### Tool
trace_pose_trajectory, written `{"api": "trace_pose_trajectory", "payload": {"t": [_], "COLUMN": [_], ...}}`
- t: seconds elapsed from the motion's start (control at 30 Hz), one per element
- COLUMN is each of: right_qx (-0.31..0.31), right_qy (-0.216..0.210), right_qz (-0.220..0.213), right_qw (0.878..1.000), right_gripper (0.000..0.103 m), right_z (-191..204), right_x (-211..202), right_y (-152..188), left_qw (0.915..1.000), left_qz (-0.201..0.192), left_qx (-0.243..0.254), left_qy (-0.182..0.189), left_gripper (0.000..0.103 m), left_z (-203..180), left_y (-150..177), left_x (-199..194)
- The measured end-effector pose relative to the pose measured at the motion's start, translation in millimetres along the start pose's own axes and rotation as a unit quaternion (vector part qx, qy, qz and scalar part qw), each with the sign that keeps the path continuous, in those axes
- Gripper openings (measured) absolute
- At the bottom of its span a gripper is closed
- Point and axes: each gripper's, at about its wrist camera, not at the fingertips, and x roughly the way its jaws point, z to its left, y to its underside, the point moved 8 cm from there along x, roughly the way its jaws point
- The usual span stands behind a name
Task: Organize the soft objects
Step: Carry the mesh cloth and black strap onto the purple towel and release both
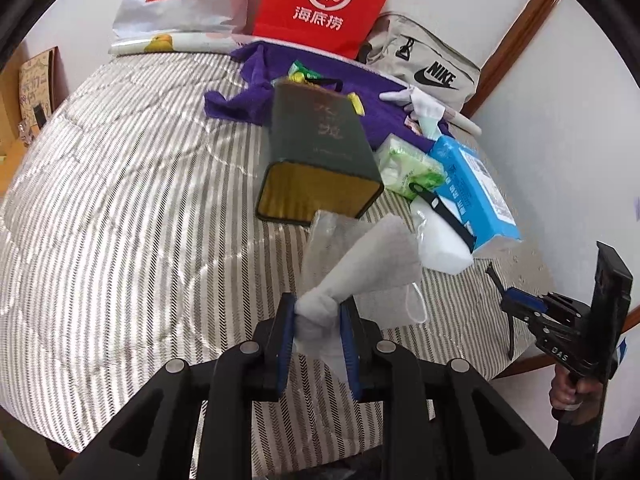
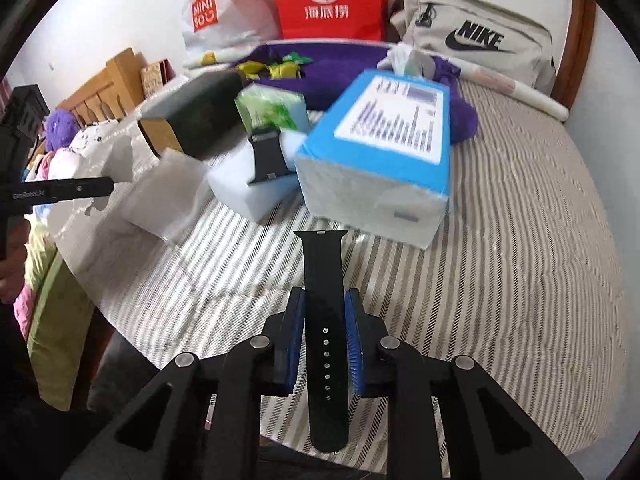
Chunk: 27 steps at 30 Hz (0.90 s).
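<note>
The soft white face mask (image 1: 356, 256), a crumpled fabric piece with thin white elastic ear loops, is bunched at one end into a tight wad and fans out wider beyond it; the left claw (image 1: 318, 316) is narrowed onto that wad, its blue ribbed pads pressing it from both sides, so the mask juts forward and upward from the fingertips above the grey-and-white striped quilted bed cover (image 1: 120, 208). The right claw (image 2: 325, 320) is likewise narrowed, holding a black flexible rubber watch strap (image 2: 324, 320) with a row of small holes; the strap runs lengthwise between the blue pads, its rounded end reaching past the fingertips and its other end trailing back toward the camera. Just ahead of the left claw lies a dark green rectangular tin box (image 1: 320, 160) with a gold-coloured end, tipped on its side, and to the right of that a green-printed tissue pack (image 1: 408, 168), a white foam block (image 1: 444, 248) and a light blue cardboard box (image 1: 476, 188) with a printed label. Beyond the right claw the same blue box sits nearest, the foam block to its left carrying a second black strap piece (image 2: 266, 156). Farther off, a purple cloth (image 1: 256, 92) holds small green and yellow wrapped sweets (image 2: 280, 68). Against the wall stand a red paper bag (image 1: 324, 4), a white plastic shopping bag (image 1: 176, 0) and a beige fabric pouch (image 1: 424, 68); what they hold cannot be seen.
</note>
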Motion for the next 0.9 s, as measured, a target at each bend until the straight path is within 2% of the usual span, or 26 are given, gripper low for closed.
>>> {"api": "trace_pose_trajectory", "payload": {"t": [0.4,0.9], "right_qx": [-0.005,-0.017], "right_qy": [-0.011,-0.009], "right_qz": [-0.045,-0.093], "right_qw": [0.999,0.995], "right_gripper": [0.02,0.02], "right_z": [3,-19], "right_x": [-45,-50], "right_y": [-33,-140], "left_qw": [0.9998,0.9993], "left_qz": [-0.018,-0.025], "left_qx": [-0.004,-0.008], "left_qy": [-0.005,-0.024], "left_gripper": [0.021,0.021], "left_z": [-6,-7], "left_y": [-26,-84], "left_x": [-26,-29]}}
